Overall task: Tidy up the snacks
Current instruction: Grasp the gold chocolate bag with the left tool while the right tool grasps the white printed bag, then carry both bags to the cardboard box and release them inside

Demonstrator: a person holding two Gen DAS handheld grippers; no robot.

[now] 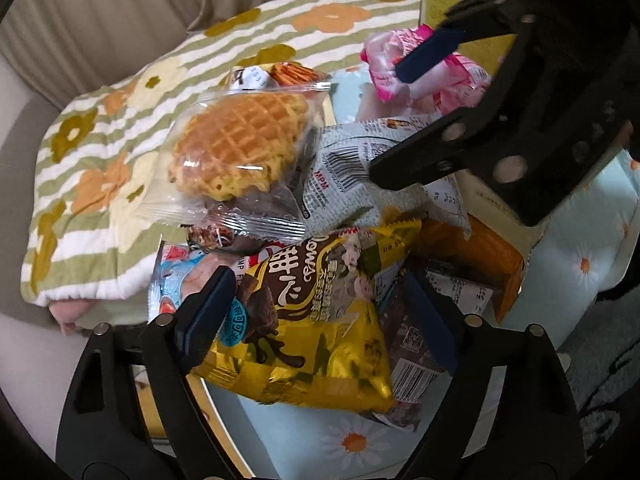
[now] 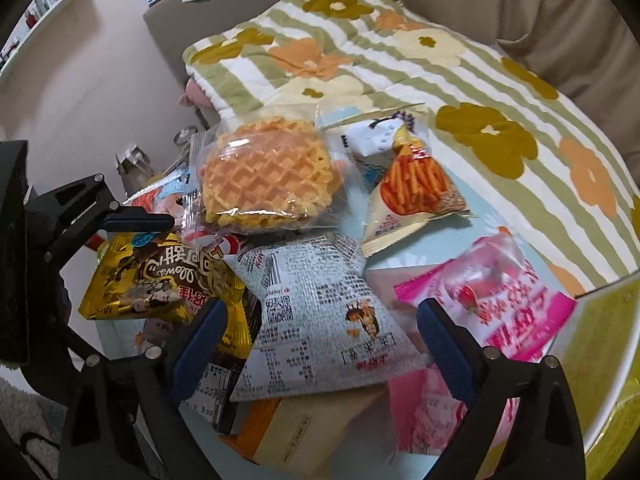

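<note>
A pile of snack packs lies on a light blue daisy-print surface (image 1: 352,436). My left gripper (image 1: 320,320) is open, its fingers on either side of a yellow chocolate snack bag (image 1: 316,320); I cannot tell if they touch it. My right gripper (image 2: 320,344) is open over a grey-white printed pack (image 2: 316,312), which also shows in the left wrist view (image 1: 352,176). A clear-wrapped waffle (image 1: 236,144) tops the pile, also in the right view (image 2: 268,172). A pink strawberry pack (image 2: 500,292) lies to the right. The right gripper also shows in the left wrist view (image 1: 404,124).
A green-striped flowered blanket (image 2: 400,60) covers the sofa behind the pile. An orange-stick snack bag (image 2: 416,188) lies at the back. A yellow-green box (image 2: 612,340) stands at the right, an orange box (image 1: 488,256) under the pile. Grey carpet (image 1: 600,368) is below.
</note>
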